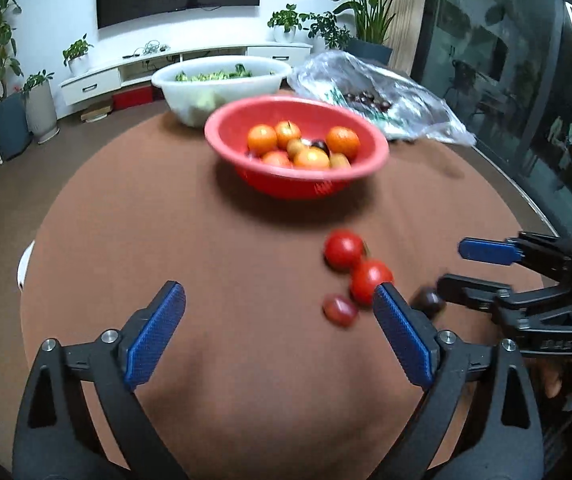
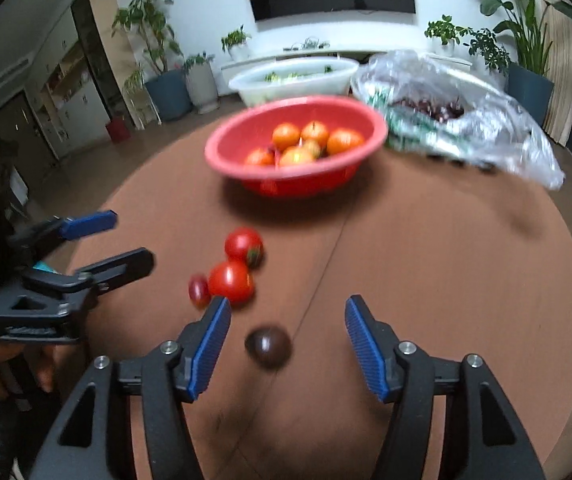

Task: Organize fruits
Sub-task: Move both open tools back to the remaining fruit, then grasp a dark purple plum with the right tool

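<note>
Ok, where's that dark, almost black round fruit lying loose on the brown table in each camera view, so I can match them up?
Left wrist view: the dark fruit sits low right, partly hidden behind the left gripper's right-hand finger.
Right wrist view: the dark fruit lies low centre, between the open jaws of the right gripper, touching neither pad.
Shared landmark: the red bowl of oranges, farther up the table in both.

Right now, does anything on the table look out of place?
Yes. Two tomatoes, a small reddish fruit and a dark plum lie loose on the table, apart from the red bowl that holds the other fruit.
</note>
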`<state>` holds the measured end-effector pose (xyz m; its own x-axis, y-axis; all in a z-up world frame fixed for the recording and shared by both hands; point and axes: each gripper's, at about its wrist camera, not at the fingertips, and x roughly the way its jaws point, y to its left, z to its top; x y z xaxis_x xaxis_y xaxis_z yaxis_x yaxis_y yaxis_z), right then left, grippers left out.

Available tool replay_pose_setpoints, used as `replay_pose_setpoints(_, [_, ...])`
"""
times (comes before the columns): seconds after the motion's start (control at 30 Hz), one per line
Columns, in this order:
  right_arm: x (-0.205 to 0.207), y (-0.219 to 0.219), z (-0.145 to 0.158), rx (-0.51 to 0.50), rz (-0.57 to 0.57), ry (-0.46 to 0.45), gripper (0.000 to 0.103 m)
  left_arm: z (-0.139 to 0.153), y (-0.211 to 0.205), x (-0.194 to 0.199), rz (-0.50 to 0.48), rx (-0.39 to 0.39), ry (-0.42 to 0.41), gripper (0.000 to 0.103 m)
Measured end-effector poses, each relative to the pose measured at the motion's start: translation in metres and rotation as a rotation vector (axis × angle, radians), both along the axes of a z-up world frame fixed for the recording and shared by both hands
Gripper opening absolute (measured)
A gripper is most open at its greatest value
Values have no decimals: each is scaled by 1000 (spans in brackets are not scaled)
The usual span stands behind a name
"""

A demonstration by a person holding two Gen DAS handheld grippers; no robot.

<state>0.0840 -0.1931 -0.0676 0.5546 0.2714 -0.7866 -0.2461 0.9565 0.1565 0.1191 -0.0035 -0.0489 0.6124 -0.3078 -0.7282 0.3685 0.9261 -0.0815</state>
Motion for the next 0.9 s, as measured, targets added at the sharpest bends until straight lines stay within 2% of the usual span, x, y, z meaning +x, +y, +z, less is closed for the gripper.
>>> replay_pose_setpoints(0.2, [-7,16,-8,-64,47,-9,56,-15,3,-43,7,-4,30,95])
replay_pose_setpoints(0.33, [-7,19,-17,-85,48,13,48,-22,8,-55,22,-8,48,95])
replay_pose_setpoints(0.43, [-5,20,-23,-106,51,29,44,-23,10,-57,26,-12,50,95])
replay_pose_setpoints(0.63, [-10,30,-27,-160,90,3,37,-20,11,-52,32,-9,47,95])
replay_pose_setpoints(0.73, [-11,30,-26,-155,96,2,31,-22,8,-46,33,5,58,95])
replay_pose_setpoints(0.9, [-12,26,-23,-123,82,4,29,-22,1,-37,18,28,56,95])
